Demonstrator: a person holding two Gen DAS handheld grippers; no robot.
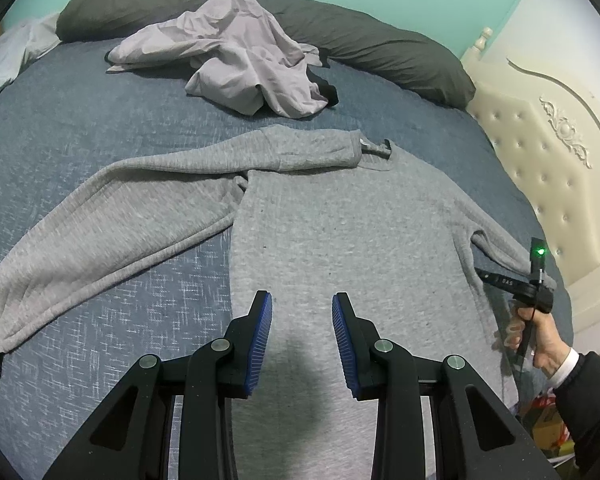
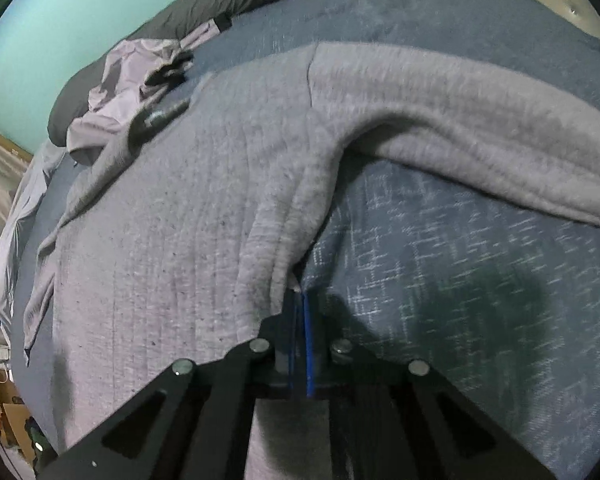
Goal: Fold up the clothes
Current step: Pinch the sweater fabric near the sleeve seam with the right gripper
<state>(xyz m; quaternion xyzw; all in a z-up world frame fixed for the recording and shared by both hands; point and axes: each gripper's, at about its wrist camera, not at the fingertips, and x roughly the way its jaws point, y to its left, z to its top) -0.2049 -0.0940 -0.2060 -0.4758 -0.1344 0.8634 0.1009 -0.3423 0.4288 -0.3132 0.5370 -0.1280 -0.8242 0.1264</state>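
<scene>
A grey knit sweater [image 1: 340, 220] lies face-up on the blue bedspread [image 1: 60, 120], its neck toward the far side. One sleeve [image 1: 80, 232] trails out to the lower left. My left gripper [image 1: 302, 304] hovers open over the sweater's lower body, with nothing between its blue pads [image 1: 260, 340]. In the right wrist view my right gripper [image 2: 300, 300] is shut on the sweater [image 2: 160, 240] at its side edge, just under the armpit. The other sleeve [image 2: 460, 140] stretches away to the right. A hand [image 1: 540, 344] holds the right gripper [image 1: 486, 276] at the sweater's right edge.
A crumpled pale lilac garment [image 1: 240, 64] lies beyond the sweater, in front of a long dark grey pillow [image 1: 380, 48]. A cream tufted headboard [image 1: 540, 152] stands at the right. White cloth [image 1: 4, 56] sits at the far left. Boxes [image 1: 548, 420] lie on the floor by the bed.
</scene>
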